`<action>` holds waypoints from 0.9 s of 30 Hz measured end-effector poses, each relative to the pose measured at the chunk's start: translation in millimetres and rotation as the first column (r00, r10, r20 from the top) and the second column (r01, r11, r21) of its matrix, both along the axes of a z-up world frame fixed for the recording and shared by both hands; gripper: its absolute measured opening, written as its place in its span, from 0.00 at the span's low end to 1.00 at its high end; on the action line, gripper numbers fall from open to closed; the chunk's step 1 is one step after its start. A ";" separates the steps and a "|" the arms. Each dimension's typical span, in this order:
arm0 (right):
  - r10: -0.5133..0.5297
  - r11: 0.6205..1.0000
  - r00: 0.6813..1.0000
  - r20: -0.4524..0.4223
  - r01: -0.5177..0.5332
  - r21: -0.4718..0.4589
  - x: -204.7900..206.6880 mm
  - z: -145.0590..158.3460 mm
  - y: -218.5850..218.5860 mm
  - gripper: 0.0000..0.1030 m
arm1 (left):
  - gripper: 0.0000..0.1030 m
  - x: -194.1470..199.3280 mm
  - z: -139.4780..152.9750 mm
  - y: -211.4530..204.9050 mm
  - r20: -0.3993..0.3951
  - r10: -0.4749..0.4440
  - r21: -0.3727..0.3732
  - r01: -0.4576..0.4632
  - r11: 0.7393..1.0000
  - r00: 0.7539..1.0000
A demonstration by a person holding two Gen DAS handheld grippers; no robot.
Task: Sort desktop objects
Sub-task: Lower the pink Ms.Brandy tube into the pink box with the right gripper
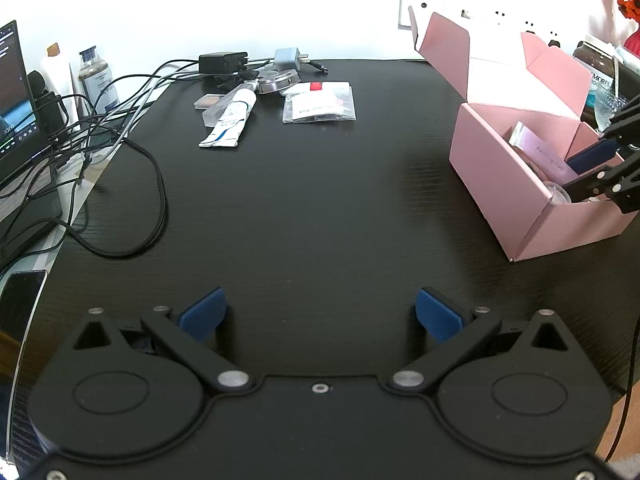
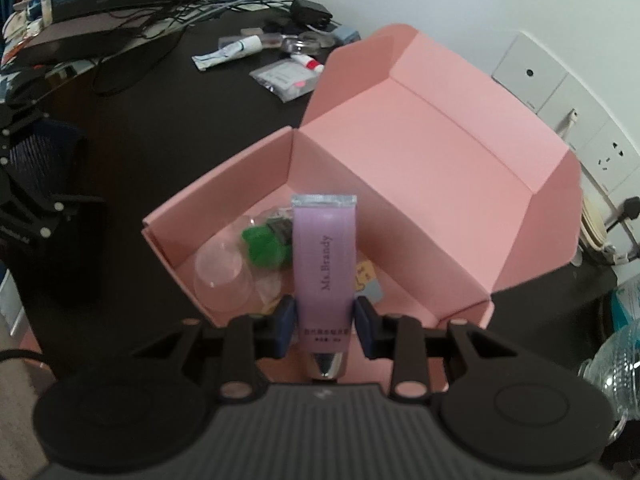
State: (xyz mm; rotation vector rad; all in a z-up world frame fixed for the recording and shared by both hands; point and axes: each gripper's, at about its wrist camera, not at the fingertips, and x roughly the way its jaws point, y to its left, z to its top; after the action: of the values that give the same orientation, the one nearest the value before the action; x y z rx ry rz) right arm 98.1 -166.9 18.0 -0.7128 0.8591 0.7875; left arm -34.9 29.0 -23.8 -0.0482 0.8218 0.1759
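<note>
The open pink cardboard box [image 2: 400, 184] stands on the black table [image 1: 300, 208], and all places here are given from it. Over its open top the right gripper [image 2: 324, 320] holds a lilac plastic tube with a silver cap [image 2: 323, 256] — its blue fingers [image 2: 282, 326] press the tube from both sides, the crimped end pointing away from the camera. Inside the box, below the tube, lie a clear plastic cup [image 2: 222, 276] and a green object [image 2: 266, 246]. Well apart from the box, the left gripper [image 1: 318, 314] hangs over a bare part of the table with its fingers wide and nothing between them. Beyond the box, on the far side of the table, lie a white tube with blue print [image 1: 232, 118], a clear plastic bag with a white card [image 1: 320, 106] and a black charger [image 1: 223, 62] with cables.
</note>
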 end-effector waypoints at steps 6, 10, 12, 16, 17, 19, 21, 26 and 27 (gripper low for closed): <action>0.004 1.000 0.999 -0.038 -0.004 0.007 8.3 -1.4 1.9 0.31 | 1.00 0.4 0.2 0.1 -0.001 -0.001 -0.001 0.001 1.000 1.000; 0.005 1.000 0.997 -0.081 -0.004 0.014 15.5 -2.1 0.9 0.31 | 1.00 0.6 0.3 0.2 -0.002 -0.001 -0.001 0.001 1.000 1.000; 0.003 1.000 0.994 -0.107 -0.001 0.019 19.8 -3.8 0.5 0.31 | 1.00 0.7 0.4 0.3 -0.002 -0.001 -0.001 0.001 1.000 1.000; -0.026 0.999 0.985 -0.168 0.031 0.026 30.4 -7.0 -1.2 0.31 | 1.00 0.8 0.2 0.1 -0.002 0.000 -0.001 0.000 1.000 1.000; -0.035 0.999 0.982 -0.184 0.042 0.031 33.1 -7.4 -2.5 0.31 | 1.00 0.6 0.0 -0.1 -0.002 0.000 -0.001 0.000 1.000 1.000; -0.044 0.998 0.980 -0.196 0.052 0.038 35.0 -7.9 -4.1 0.31 | 1.00 0.6 0.0 -0.2 -0.003 0.000 -0.001 0.000 1.000 1.000; -0.047 0.997 0.979 -0.197 0.056 0.043 35.1 -8.3 -4.8 0.31 | 1.00 0.8 0.0 -0.4 -0.004 0.000 -0.001 0.000 1.000 1.000; -0.059 0.996 0.979 -0.193 0.070 0.055 34.1 -9.1 -6.7 0.31 | 1.00 1.3 0.4 -0.1 -0.004 -0.002 -0.002 0.002 1.000 1.000; -0.061 0.996 0.980 -0.191 0.074 0.058 33.8 -9.2 -7.1 0.31 | 1.00 1.4 0.5 0.1 -0.006 -0.002 -0.002 0.002 1.000 1.000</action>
State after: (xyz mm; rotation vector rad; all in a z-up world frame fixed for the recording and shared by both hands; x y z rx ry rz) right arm 131.9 -174.0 8.8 -0.5544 1.0191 0.8275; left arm -33.4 29.1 -23.3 -0.0486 0.8278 0.1734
